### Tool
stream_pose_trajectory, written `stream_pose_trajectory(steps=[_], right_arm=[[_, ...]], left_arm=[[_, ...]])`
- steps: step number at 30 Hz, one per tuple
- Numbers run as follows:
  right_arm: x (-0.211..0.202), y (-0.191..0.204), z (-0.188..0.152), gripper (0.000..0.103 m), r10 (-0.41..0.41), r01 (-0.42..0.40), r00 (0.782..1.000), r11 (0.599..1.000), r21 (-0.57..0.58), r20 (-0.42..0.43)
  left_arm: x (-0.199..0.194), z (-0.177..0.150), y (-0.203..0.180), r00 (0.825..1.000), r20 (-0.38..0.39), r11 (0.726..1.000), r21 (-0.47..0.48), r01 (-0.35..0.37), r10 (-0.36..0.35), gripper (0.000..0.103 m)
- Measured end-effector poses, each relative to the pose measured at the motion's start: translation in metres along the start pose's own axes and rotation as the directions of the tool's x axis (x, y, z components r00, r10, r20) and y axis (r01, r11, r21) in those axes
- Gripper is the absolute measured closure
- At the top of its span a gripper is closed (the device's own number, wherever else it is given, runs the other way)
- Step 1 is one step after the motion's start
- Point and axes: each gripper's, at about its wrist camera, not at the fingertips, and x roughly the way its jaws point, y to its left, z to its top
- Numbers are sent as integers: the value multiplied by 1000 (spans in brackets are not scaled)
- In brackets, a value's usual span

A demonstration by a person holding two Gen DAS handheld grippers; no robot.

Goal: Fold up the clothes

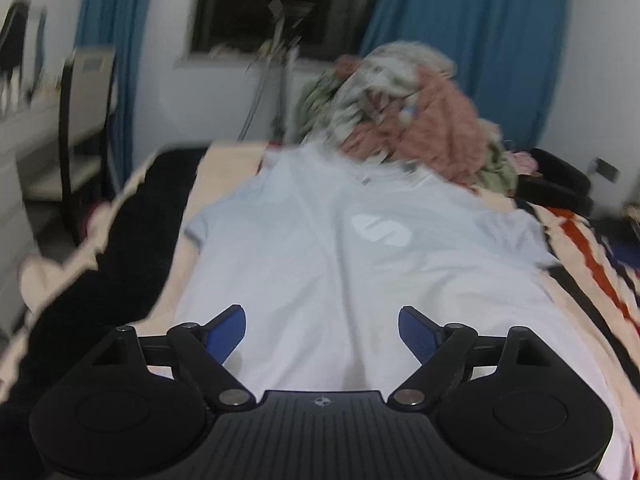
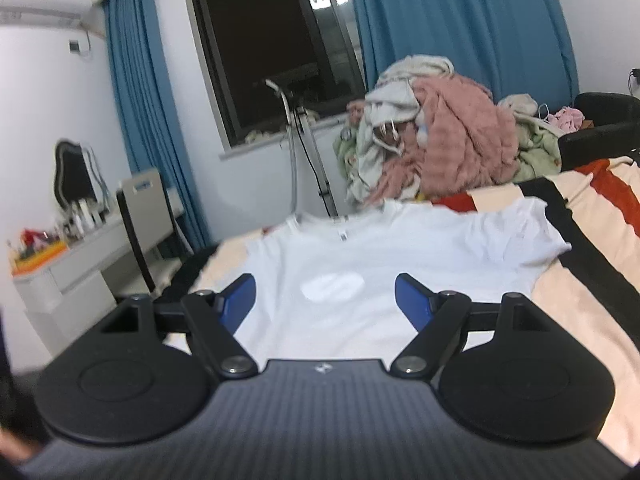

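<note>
A white T-shirt (image 1: 320, 256) lies spread flat on the bed, collar at the far end, a pale oval print on its chest. My left gripper (image 1: 322, 330) hovers over the shirt's near hem, its blue pads wide apart with nothing between them. The right wrist view shows the same T-shirt (image 2: 400, 256) from lower down, both sleeves out to the sides. There my right gripper (image 2: 325, 300) stands open above the shirt's lower half, also empty.
A heap of clothes and a pink fleece (image 2: 452, 144) rises at the far end of the bed. The striped blanket (image 2: 592, 280) covers the bed. A chair (image 2: 140, 220) and a desk stand at left. Blue curtains flank a dark window (image 2: 280, 40).
</note>
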Motion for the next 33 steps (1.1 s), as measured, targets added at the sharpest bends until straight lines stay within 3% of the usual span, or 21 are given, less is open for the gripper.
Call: stream_pose_trajectory(steps=[5,8,10,15,17,19,20,21,24,28,33], right_arm=[[26,-20,-16,24,-25,25,999,1000,-2,-28],[49,-40,-19,24,-44,46,998,998,52,-50],[66,-54,-21,24,-53,59,996,994,93,-66],[100,-73,-34,24,-42,62,992,985,163,-122],[110,-76,-37,24,-37,62,990,980,187,-139],[113,-79,-38,24,-32,63,989,975,214,-147],[113,-81,-38,24,-29,62,989,971,230,-147],[112,-83,-37,24,-25,61,989,967,246,-147],[109,-88,-37,24,-22,63,989,956,286,-144],[102,-96,-34,24,-34,76,991,942,326,-132],[97,-103,-33,24,-59,99,991,933,346,-123]], left_arm=[[78,43,33,996,19,994,-77,-80,82,19],[122,68,51,983,81,986,-46,-161,165,19],[151,81,66,975,72,977,-57,-207,210,19],[201,94,90,984,9,982,-58,-180,181,28],[206,94,87,980,16,980,-15,-196,196,42],[211,98,79,977,16,975,56,-215,214,67],[213,100,73,974,18,970,97,-225,224,73],[213,101,64,972,25,960,151,-234,233,92],[204,101,27,971,53,922,305,-238,233,96],[200,95,-39,982,90,853,486,-189,166,96],[223,69,-116,998,-16,819,573,-45,65,96]])
